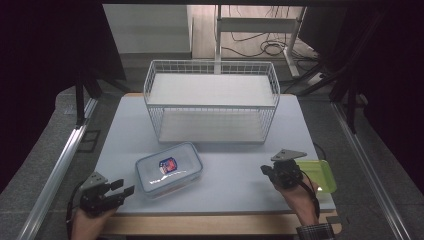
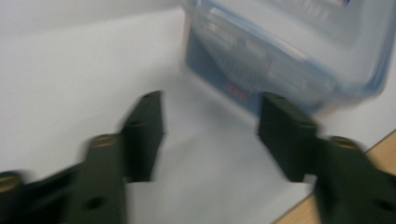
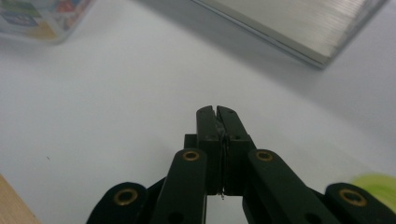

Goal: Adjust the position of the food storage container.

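A clear lidded food container (image 1: 169, 170) with a blue rim and a colourful label lies on the pale table (image 1: 235, 175), front left of centre. My left gripper (image 1: 126, 187) sits just left of it near the table's front edge. In the left gripper view, blurred, that gripper (image 2: 210, 126) is open with only bare table between the jaws, and the container (image 2: 289, 51) lies a short way ahead. My right gripper (image 1: 264, 170) hovers at the front right. Its jaws (image 3: 217, 109) are shut on nothing over bare table, with the container's corner (image 3: 42, 18) far off to its left.
A white two-level wire basket (image 1: 212, 102) stands at the back middle of the table; its base edge (image 3: 289, 28) lies ahead of the right gripper. A lime-green lid or box (image 1: 320, 175) lies beside the right hand, near the table's right edge.
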